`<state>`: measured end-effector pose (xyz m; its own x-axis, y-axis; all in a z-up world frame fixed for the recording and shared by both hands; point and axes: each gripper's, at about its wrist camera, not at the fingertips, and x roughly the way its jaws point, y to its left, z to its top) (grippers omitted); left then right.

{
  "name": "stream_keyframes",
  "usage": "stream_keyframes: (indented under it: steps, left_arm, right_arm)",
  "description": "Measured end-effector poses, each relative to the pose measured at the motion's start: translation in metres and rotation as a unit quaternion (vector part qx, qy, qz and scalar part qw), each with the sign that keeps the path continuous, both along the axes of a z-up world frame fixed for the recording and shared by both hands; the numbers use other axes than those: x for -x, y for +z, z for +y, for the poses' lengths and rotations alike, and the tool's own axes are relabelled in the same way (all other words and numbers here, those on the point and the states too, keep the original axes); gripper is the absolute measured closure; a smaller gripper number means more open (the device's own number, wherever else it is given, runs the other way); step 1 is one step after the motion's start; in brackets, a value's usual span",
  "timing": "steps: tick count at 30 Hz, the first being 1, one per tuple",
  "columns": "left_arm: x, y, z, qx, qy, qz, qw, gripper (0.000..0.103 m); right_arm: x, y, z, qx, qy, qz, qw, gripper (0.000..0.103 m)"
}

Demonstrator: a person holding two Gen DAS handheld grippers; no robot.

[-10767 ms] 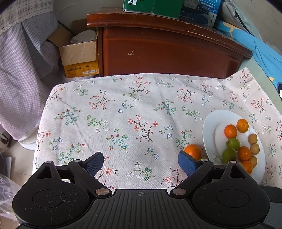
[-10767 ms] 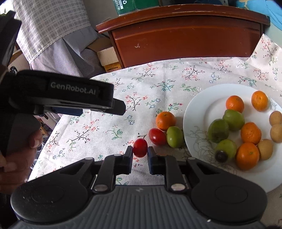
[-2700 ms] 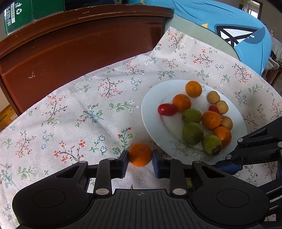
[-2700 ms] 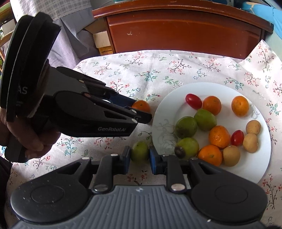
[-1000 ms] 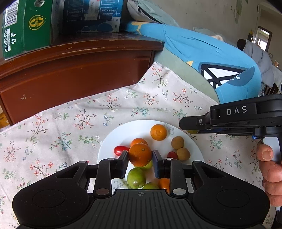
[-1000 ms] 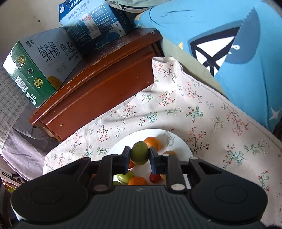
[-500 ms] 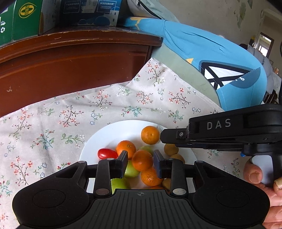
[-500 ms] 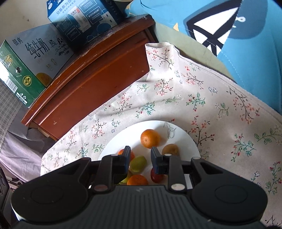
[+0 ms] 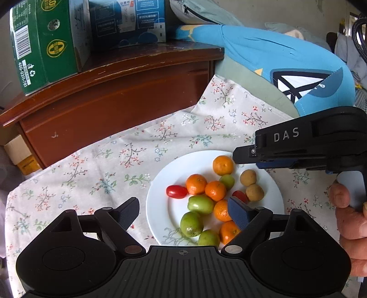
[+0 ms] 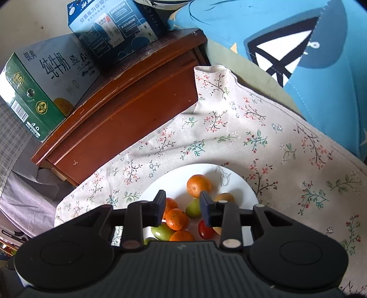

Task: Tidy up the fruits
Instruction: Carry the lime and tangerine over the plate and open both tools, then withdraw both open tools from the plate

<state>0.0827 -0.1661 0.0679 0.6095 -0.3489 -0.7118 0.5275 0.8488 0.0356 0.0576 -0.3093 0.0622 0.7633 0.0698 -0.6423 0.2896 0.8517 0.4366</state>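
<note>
A white plate (image 9: 270, 183) on the floral cloth holds several oranges, green fruits, red tomatoes and brown fruits. My left gripper (image 9: 183, 212) is open and empty above the plate's near side. An orange (image 9: 215, 190) lies among the others in the middle of the plate. My right gripper (image 10: 182, 206) is open and empty above the plate (image 10: 243, 181), with a green fruit (image 10: 193, 207) lying below its jaws. The right gripper's body (image 9: 309, 142) shows in the left wrist view over the plate's right rim.
A dark wooden cabinet (image 9: 114, 100) stands behind the table with a green carton (image 9: 43, 41) and a blue carton (image 9: 128, 20) on top. A blue cushion (image 9: 286, 66) lies at the right. The floral cloth (image 9: 91, 172) covers the table left of the plate.
Both grippers have opened wider and pulled up. The orange has left the left jaws and the green fruit has left the right jaws; both now lie on the plate.
</note>
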Motion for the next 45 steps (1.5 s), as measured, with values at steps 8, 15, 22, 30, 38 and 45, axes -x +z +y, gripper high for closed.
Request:
stream_keyframes:
  steps: [8,15,22,30,38,45]
  left_arm:
    - [0.010,0.009,0.014,-0.010,0.022,0.015,0.9996,0.015]
    - [0.016,0.017,0.022,-0.012,0.032,0.021,0.9992,0.013]
    - [0.018,0.019,0.034,-0.019,0.046,0.026,0.9984,0.010]
    - [0.028,0.019,0.052,-0.047,0.056,0.009,0.9973,0.010]
    - [0.014,0.017,0.059,-0.026,0.097,0.056,0.9934,0.010]
    - [0.012,0.011,0.045,-0.046,0.100,0.058,0.9922,0.010]
  right_arm:
    - [0.016,0.012,0.007,0.030,-0.011,0.012,0.999,0.060]
    - [0.035,0.020,0.017,0.059,-0.023,0.019,0.998,0.051]
    - [0.057,0.022,0.027,0.085,-0.033,0.033,0.995,0.037]
    - [0.074,0.016,0.039,0.113,-0.046,0.058,0.991,0.026]
    - [0.068,0.008,0.052,0.162,-0.045,0.089,0.982,0.021]
    - [0.064,0.004,0.053,0.165,-0.052,0.108,0.979,0.020]
